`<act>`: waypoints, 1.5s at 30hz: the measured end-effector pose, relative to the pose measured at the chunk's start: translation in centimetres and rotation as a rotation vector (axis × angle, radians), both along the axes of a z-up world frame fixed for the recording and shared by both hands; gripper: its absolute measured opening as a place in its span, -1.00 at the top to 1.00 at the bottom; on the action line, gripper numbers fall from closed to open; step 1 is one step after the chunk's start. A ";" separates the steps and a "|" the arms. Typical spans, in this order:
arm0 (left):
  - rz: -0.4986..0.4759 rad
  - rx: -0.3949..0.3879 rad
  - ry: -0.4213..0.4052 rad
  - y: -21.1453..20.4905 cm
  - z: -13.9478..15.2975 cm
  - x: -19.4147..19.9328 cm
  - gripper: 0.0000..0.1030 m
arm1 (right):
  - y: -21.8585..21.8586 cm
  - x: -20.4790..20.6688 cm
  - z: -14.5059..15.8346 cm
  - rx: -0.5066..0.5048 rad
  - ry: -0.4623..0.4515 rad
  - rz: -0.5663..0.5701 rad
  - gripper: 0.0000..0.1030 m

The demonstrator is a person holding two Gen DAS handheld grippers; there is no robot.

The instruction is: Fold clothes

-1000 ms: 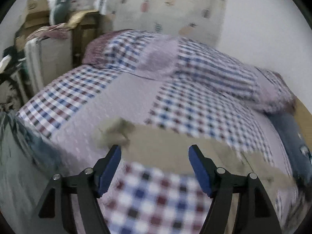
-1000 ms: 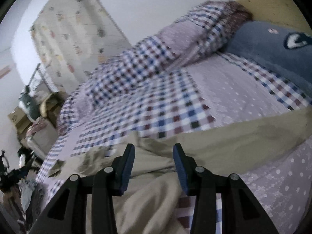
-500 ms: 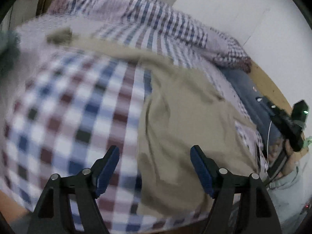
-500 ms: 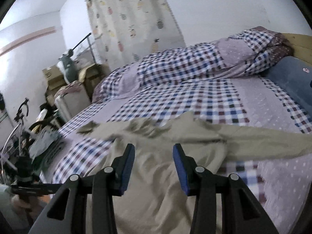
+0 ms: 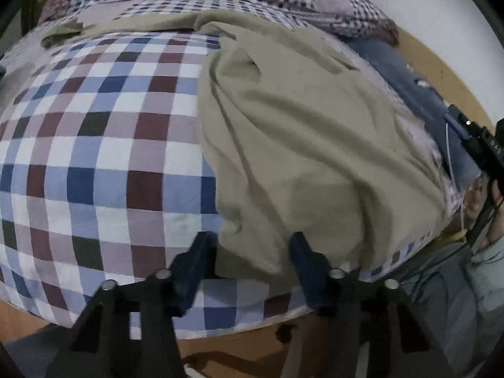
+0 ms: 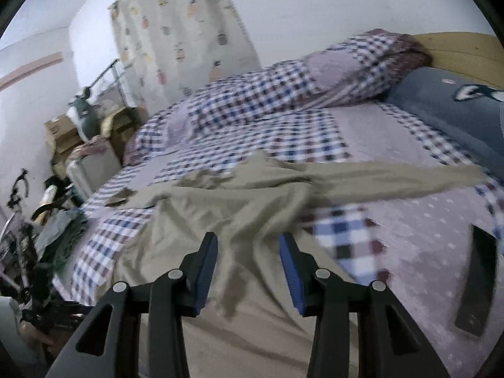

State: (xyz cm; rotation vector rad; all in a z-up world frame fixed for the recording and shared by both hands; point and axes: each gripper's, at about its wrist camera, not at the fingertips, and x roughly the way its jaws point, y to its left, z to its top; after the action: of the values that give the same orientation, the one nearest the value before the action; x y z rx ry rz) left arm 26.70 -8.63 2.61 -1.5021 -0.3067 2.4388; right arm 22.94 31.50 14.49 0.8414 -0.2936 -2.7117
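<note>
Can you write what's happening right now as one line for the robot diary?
step: reaching for hem | item: tan garment spread rumpled on checked bedspread | left gripper: open, at near edge | right gripper: open, over cloth

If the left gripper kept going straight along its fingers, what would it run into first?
Most likely the beige garment: its near hem lies between the open fingers of the left gripper, spread on the checked bedspread. Depth is uncertain.

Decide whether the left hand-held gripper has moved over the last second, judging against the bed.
Yes. The left hand-held gripper has swung from facing the bed's far end to the near edge of the checked bedspread, its open jaws now straddling the hem of the khaki garment.
</note>
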 end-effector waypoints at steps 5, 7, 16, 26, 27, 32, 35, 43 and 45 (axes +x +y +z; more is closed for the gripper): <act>0.055 0.096 0.007 -1.4 0.3 0.5 0.90 | 5.2 2.6 0.4 0.017 -0.073 -0.153 0.13; 0.103 0.137 0.039 -2.3 1.2 0.8 0.91 | 7.7 3.7 0.4 0.016 -0.124 -0.215 0.13; 0.387 0.376 0.065 -9.8 2.9 4.8 0.93 | 14.7 5.3 -5.6 0.128 -0.585 -0.169 0.13; 0.505 0.210 -0.049 -11.1 3.5 6.0 0.91 | 12.2 4.9 -5.6 0.207 -0.597 -0.115 0.13; 0.517 0.199 -0.059 -11.1 3.0 5.9 0.90 | 12.0 4.6 -5.2 0.210 -0.584 -0.118 0.13; 0.594 0.150 -0.098 -11.7 2.0 5.7 0.86 | 10.1 3.1 -3.1 0.199 -0.508 -0.118 0.13; 0.592 0.174 -0.075 -11.8 2.8 5.4 0.69 | 8.6 2.0 -1.6 0.177 -0.456 -0.114 0.13; 0.448 0.191 0.177 -10.3 8.0 1.6 -0.07 | 3.1 -3.6 2.0 0.104 -0.296 -0.050 0.13; 0.378 0.192 0.236 -9.0 9.4 -0.4 -0.29 | 1.7 -5.4 2.5 0.089 -0.269 -0.030 0.13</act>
State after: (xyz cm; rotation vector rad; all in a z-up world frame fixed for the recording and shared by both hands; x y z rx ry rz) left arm 26.34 -17.60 12.03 -1.1455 -0.8133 2.7407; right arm 17.56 33.20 16.95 1.2394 -0.2433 -2.6540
